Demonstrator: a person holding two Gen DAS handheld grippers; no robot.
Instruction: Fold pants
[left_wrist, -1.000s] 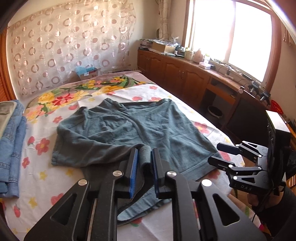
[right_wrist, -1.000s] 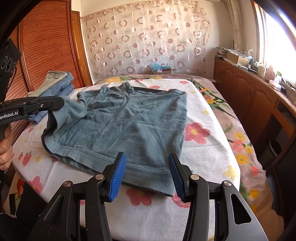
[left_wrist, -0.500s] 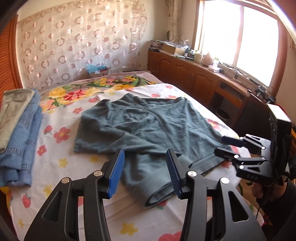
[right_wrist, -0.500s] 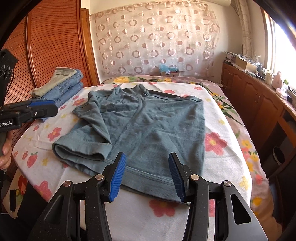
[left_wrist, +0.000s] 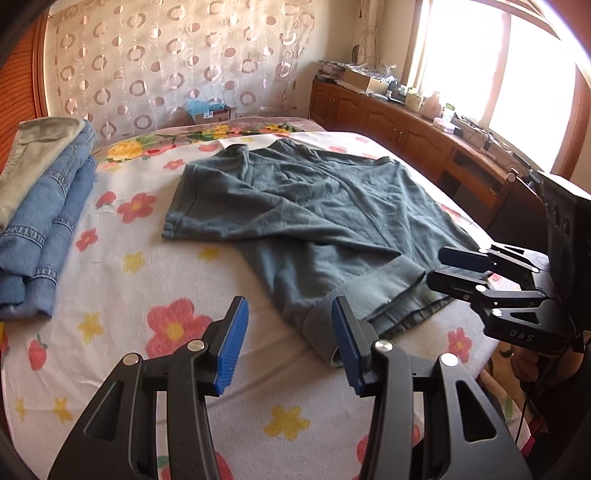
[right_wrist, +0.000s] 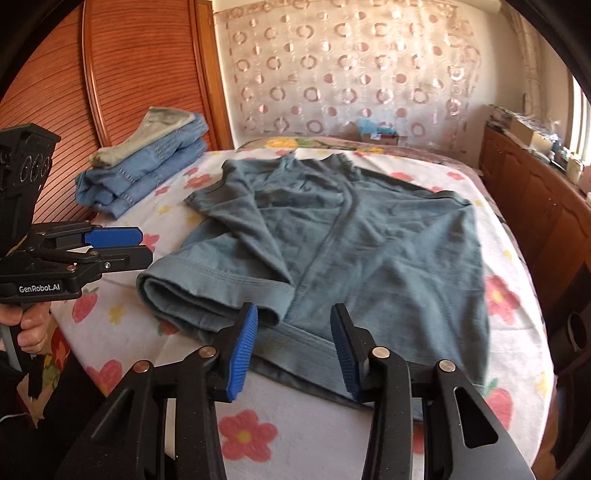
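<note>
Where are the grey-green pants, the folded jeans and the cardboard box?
grey-green pants (right_wrist: 388, 258): right wrist view, flat middle of the fabric.
folded jeans (left_wrist: 48, 218): left wrist view, top denim layer.
cardboard box (left_wrist: 208, 115): left wrist view, front face.

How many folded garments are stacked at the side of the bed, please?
3 visible: a folded grey-green garment on top, and two folded blue denim jeans beneath it, beside the wooden headboard. More may be hidden.

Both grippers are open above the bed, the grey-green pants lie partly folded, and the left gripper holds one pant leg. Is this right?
Not quite. The left gripper holds nothing: the left wrist view shows its jaws open, with no cloth between them. The pants lie free on the bed, and the right gripper is open too.
</note>
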